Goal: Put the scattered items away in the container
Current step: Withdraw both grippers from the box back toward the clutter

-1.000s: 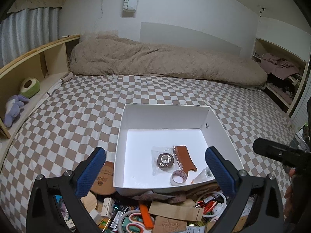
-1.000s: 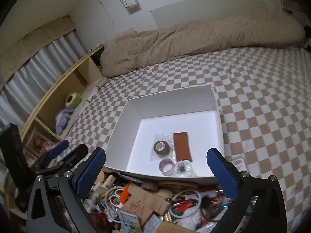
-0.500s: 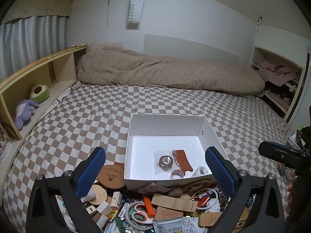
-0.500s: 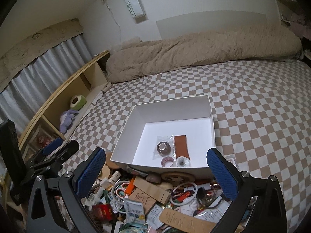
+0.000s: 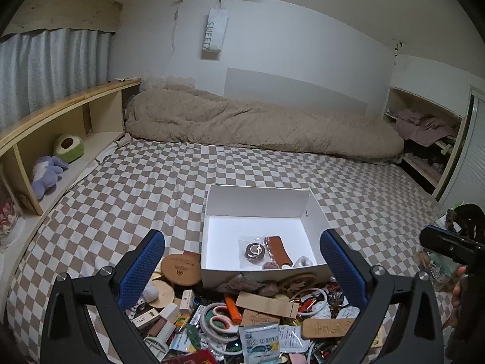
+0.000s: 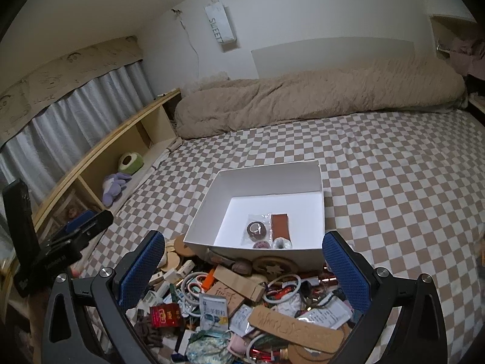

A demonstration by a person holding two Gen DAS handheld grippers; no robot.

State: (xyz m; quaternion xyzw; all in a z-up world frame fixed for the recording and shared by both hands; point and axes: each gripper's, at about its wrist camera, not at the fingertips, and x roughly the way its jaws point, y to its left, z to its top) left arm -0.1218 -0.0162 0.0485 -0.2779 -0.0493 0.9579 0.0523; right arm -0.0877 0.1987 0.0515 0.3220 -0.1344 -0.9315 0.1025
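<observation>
While the white box [image 5: 257, 209] sits on the checked bed [image 5: 151, 188], its near wall hides part of what lies inside: a bagged brown roll [image 5: 255, 250], a brown leather strip [image 5: 277, 248], and two small rolls at the front edge, hard to make out. Against that wall lies the heap of clutter [image 6: 242, 300] — scissors [image 5: 219, 318], an orange marker [image 5: 232, 306], white rings, cardboard tags — its nearest part cut off by the frame. Left tool [image 5: 242, 270] hangs spread wide above the heap, holding nothing; right tool [image 6: 244, 265] likewise gapes empty. Beyond, a beige duvet [image 5: 257, 127] runs along the wall.
</observation>
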